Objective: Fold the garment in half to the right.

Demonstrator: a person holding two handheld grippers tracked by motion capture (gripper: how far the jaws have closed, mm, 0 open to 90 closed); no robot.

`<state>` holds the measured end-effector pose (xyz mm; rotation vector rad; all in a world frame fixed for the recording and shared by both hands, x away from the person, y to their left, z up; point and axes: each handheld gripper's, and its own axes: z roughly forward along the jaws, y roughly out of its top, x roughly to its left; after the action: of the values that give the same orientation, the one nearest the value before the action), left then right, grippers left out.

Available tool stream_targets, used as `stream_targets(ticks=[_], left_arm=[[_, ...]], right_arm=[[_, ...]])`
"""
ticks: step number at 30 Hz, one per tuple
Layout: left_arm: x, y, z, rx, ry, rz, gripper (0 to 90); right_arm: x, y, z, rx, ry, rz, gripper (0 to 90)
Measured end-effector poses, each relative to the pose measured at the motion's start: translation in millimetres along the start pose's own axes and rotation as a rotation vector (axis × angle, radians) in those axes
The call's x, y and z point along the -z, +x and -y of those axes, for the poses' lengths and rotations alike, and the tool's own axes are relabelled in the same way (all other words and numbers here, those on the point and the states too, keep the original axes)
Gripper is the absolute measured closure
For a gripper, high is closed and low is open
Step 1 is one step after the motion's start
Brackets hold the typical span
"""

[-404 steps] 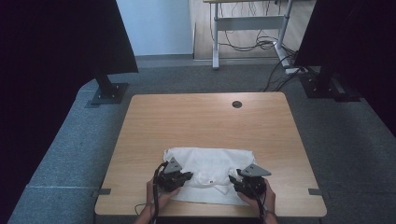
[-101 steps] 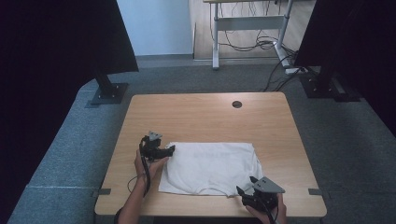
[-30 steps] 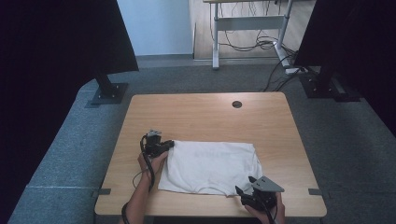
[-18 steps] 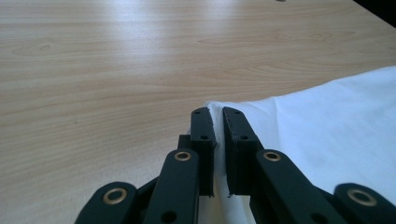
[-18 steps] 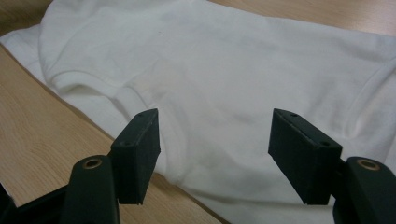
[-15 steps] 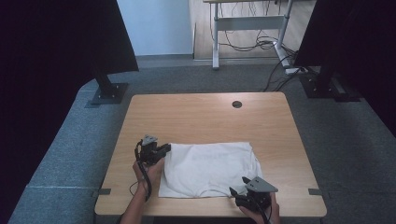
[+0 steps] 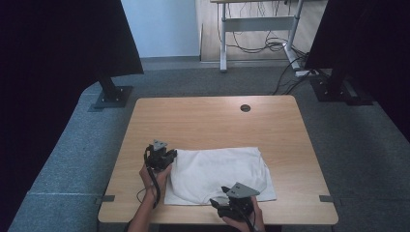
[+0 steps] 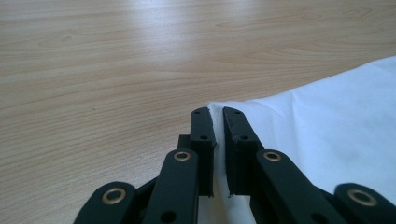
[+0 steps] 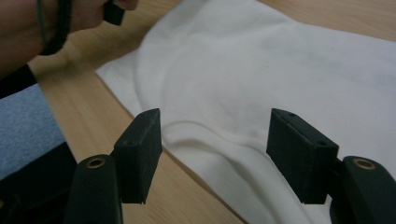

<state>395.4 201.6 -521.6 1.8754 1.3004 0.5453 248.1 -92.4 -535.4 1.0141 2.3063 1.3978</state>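
Note:
A white folded cloth (image 7: 217, 173) lies on the near half of the wooden table (image 7: 212, 121). My left gripper (image 7: 167, 157) is at the cloth's far left corner, and its jaws are shut on that corner of the cloth (image 8: 327, 135) in the left gripper view, where the gripper (image 8: 218, 114) pinches the edge. My right gripper (image 7: 222, 205) hovers at the near edge of the cloth, pointing left. Seen in the right gripper view, the right gripper (image 9: 215, 140) is open with a curved fold of the cloth (image 9: 261, 84) between its jaws, not touching.
A round cable hole (image 7: 245, 108) sits near the table's far edge. Black stands (image 7: 112, 96) flank the table on grey carpet. Another desk frame (image 7: 256, 24) with cables is behind. A hand (image 9: 46, 28) with the other gripper shows far off in the right gripper view.
Since 13.5 s ago the cloth has been spread flatter and wider. In the last second my right gripper has shifted left along the near edge; the left gripper stays at the far left corner.

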Motion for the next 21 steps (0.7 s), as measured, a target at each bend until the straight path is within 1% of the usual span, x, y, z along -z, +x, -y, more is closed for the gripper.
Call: stream_targets(ticks=[3,5,9,11,15,18,19,21], left_arm=[[-1.3,-0.2,1.0,-0.007,0.007,-0.008,82.5],[-1.7,0.3,1.2,0.000,0.008,-0.005,82.5],[-1.1,0.8,1.7,0.008,0.003,0.004,82.4],[-1.7,1.0,2.7,0.006,0.009,0.002,82.4],[-1.5,1.8,3.3,0.012,0.010,0.006,82.3],[-1.1,1.3,3.0,0.010,0.009,0.007,82.3],[-0.8,1.5,2.9,0.012,0.008,0.009,82.3],[-0.9,1.9,2.9,0.012,0.010,0.010,82.3]], right_arm=[[-10.1,9.0,-6.2,0.029,0.012,-0.017,35.4],[-16.7,11.9,-9.0,0.037,0.022,-0.017,35.5],[-33.3,18.7,-15.5,0.033,0.055,-0.023,36.3],[-39.4,23.4,-18.0,0.047,0.064,-0.027,36.6],[-57.4,36.8,-26.2,0.082,0.082,-0.046,36.9],[-61.7,39.8,-27.9,0.089,0.087,-0.054,36.9],[-75.6,49.3,-33.0,0.111,0.108,-0.076,36.6],[-81.1,53.0,-35.1,0.121,0.118,-0.087,36.4]])
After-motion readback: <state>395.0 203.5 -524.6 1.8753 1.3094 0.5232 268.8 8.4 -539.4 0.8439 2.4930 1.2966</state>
